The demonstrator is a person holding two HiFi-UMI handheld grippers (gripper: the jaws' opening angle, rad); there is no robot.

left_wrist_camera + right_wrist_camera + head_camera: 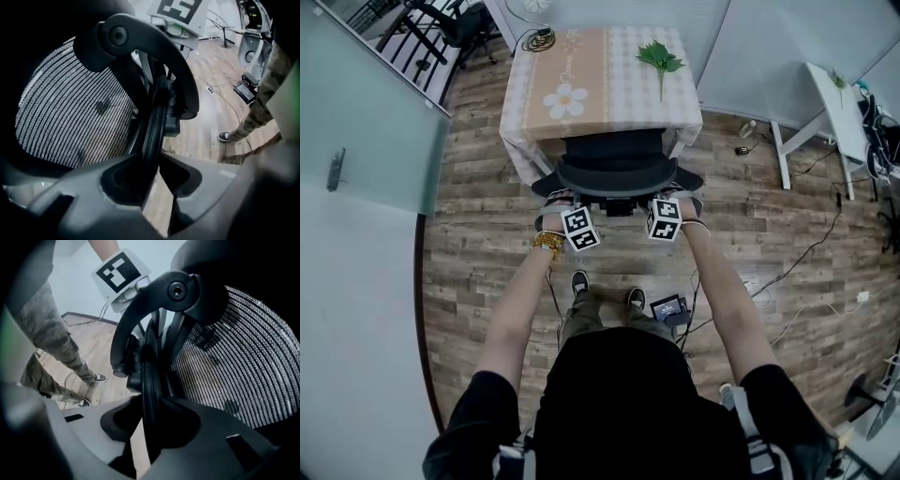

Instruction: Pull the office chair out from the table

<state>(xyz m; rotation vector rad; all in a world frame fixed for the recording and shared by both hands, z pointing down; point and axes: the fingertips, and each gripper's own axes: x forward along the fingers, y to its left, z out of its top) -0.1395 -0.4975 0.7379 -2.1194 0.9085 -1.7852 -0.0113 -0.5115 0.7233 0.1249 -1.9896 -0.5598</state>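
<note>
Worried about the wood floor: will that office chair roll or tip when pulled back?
Held high on its backrest rim by left gripper and right gripper, the office chair may tilt before moving. Rim looks stiff, mesh likely flexes. Wheels are hidden.

Your head camera looks steeply down from above, over your arms (520, 309), onto the chair (617, 169) and table (609, 66) ahead. The camera on your left gripper (152, 159) sits hard against the chair's mesh (65, 112), facing along the rim (152, 126) toward your right. The one on your right gripper (150, 404) mirrors it. Both share the rim, floor (206, 126) and your legs (262, 93), and each catches the other's marker cube (180, 9).
</note>
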